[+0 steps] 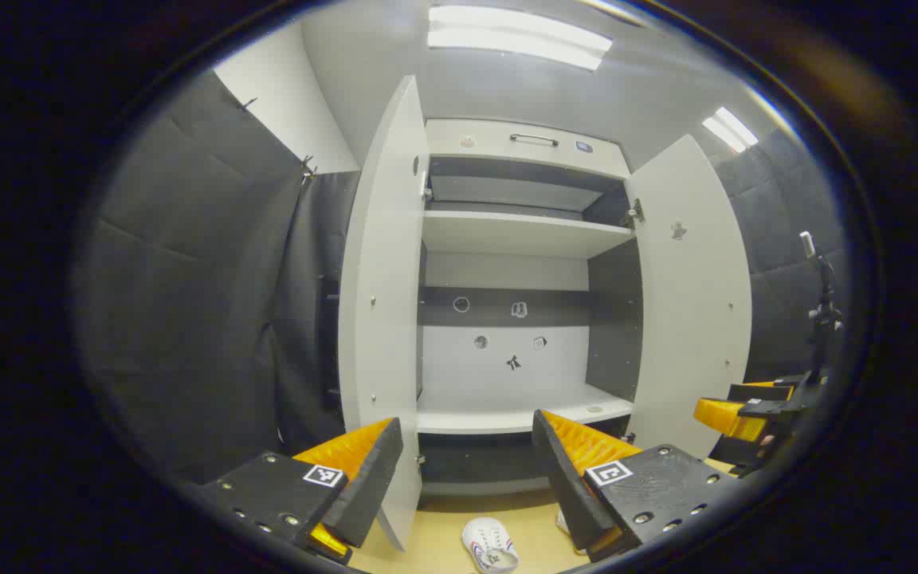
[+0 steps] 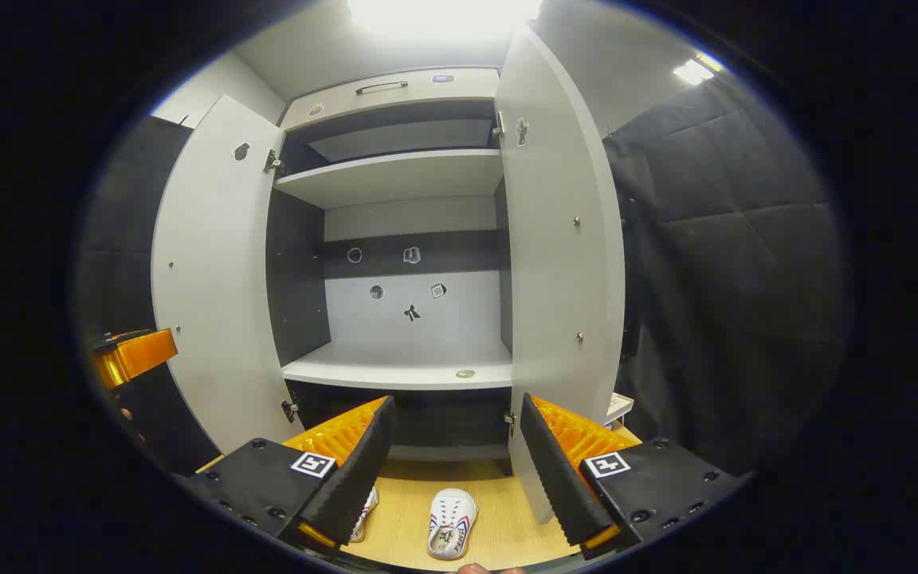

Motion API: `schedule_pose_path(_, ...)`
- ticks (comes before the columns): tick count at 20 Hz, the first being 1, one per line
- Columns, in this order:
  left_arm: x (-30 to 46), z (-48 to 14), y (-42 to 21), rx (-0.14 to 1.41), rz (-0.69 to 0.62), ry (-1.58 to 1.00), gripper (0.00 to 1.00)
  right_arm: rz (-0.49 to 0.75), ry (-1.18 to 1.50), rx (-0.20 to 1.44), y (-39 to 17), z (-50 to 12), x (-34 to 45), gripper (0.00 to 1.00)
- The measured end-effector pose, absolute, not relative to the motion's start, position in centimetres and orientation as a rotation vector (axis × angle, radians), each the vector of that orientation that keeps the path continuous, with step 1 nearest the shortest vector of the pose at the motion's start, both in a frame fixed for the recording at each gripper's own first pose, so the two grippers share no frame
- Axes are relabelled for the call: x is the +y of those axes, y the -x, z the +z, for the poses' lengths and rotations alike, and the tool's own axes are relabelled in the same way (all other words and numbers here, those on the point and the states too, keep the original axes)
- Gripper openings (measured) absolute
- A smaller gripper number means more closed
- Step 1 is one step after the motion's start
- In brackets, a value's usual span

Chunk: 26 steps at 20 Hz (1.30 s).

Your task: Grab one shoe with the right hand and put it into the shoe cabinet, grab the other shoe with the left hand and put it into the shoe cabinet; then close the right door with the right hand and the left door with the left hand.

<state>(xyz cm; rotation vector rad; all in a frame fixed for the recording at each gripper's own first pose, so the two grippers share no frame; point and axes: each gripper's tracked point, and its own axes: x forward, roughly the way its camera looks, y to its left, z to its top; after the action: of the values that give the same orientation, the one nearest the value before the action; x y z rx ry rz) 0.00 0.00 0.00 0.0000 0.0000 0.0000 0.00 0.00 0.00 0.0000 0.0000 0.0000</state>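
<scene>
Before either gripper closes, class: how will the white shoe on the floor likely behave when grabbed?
The white shoe looks like a soft laced canvas sneaker, so probably light and squashy at the upper. It rests flat on its sole on the wooden floor, so unlikely to roll.

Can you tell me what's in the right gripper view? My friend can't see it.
An open white cabinet stands ahead, both doors swung wide and its shelves bare. Two white shoes lie on the wooden floor below, seen between the open right tongs. The left tongs peek in at the left edge.
</scene>
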Motion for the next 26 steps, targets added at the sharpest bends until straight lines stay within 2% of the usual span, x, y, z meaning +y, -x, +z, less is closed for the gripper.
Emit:
schedule_pose_path(1,0.1,-0.1,0.0,0.003,-0.002,0.007,0.93,-0.004,-0.004,0.004,-0.1,-0.1,0.0,0.96)
schedule_pose_path(3,0.7,-0.5,0.0,0.010,0.006,0.005,0.94,-0.028,0.008,0.021,-0.3,-0.5,-0.3,0.96)
schedule_pose_path(4,1.0,-0.6,0.1,0.013,0.013,-0.003,0.99,-0.031,0.025,0.032,-0.4,-0.8,-0.3,0.98)
schedule_pose_path(15,1.9,-1.0,1.0,0.011,0.034,-0.029,1.00,0.002,0.035,0.032,-0.9,-0.1,1.1,0.98)
schedule_pose_path(16,2.0,-1.1,1.0,0.012,0.035,-0.026,0.94,0.004,0.038,0.027,-0.9,0.2,1.2,0.98)
schedule_pose_path(20,2.4,-1.3,0.9,0.018,0.049,-0.011,0.94,0.016,0.038,0.022,-1.3,0.6,1.6,0.98)
schedule_pose_path(21,2.5,-1.5,1.0,0.021,0.054,-0.010,0.99,0.022,0.038,0.027,-1.5,0.5,1.8,0.98)
schedule_pose_path(26,3.2,-2.6,1.5,0.042,0.077,-0.008,0.99,0.031,0.064,0.090,-3.0,-0.8,2.3,0.96)
